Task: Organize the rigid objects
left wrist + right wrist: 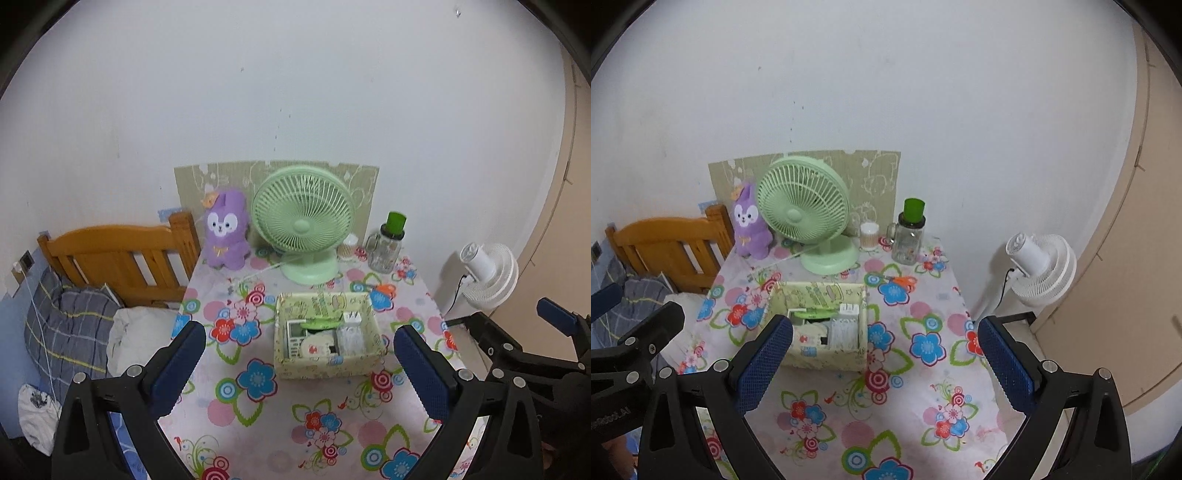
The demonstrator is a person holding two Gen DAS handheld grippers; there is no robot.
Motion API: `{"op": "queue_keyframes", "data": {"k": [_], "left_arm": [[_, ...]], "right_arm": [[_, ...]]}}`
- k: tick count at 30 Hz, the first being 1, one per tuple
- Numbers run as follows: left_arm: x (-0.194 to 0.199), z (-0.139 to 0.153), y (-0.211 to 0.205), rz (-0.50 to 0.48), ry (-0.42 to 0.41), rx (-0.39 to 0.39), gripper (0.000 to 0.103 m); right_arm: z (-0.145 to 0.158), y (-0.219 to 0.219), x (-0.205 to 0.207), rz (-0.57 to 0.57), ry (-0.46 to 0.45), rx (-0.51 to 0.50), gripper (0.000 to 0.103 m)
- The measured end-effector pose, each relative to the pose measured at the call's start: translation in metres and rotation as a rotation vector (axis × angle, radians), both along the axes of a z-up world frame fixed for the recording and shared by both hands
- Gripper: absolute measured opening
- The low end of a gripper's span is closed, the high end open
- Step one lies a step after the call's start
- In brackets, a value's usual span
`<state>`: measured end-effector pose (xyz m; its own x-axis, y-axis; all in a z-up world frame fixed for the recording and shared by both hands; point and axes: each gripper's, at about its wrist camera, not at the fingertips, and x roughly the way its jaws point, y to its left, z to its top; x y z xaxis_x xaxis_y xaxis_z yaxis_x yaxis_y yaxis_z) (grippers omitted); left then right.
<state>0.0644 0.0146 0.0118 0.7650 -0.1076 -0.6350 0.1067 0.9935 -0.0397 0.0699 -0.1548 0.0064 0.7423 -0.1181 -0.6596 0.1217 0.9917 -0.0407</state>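
Both grippers are held above the near edge of the table (332,417), well short of everything. Left gripper (299,365): jaws spread wide, nothing between them. Right gripper (884,360): jaws likewise apart and empty. The box (328,365) sits mid-table and already holds several small items: a remote, a white adapter, a round pale piece and a clear case, as far as can be told. Scissors (903,282) with orange handles lie just beyond the box's far right corner, probably the next loose rigid thing. For a clean pick, the handles should be approached from above by the right gripper and clamped across, clear of the jar (908,240) and fan (803,206) at the far edge. No brand is readable on the items; print on the box is too blurred to read.
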Motion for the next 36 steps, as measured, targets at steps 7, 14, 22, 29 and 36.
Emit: {"op": "queue_keyframes", "data": {"k": [7,14,22,29,36], "left_arm": [[-0.008,0.012,0.005,0.001,-0.014,-0.011,0.103],[-0.013,0.014,0.004,0.005,-0.011,-0.007,0.103],[-0.013,0.013,0.006,0.015,-0.002,-0.007,0.103],[-0.016,0.015,0.006,0.011,0.000,0.004,0.103],[-0.018,0.019,0.009,0.011,-0.012,0.005,0.103]], "right_arm": [[0.011,0.000,-0.007,-0.004,-0.011,0.012,0.102],[0.014,0.001,-0.012,-0.011,-0.008,0.008,0.102],[0.015,-0.001,-0.015,-0.019,-0.004,0.001,0.102],[0.018,0.001,-0.017,-0.014,-0.015,0.002,0.102],[0.022,0.004,-0.020,-0.017,-0.021,0.006,0.102]]}}
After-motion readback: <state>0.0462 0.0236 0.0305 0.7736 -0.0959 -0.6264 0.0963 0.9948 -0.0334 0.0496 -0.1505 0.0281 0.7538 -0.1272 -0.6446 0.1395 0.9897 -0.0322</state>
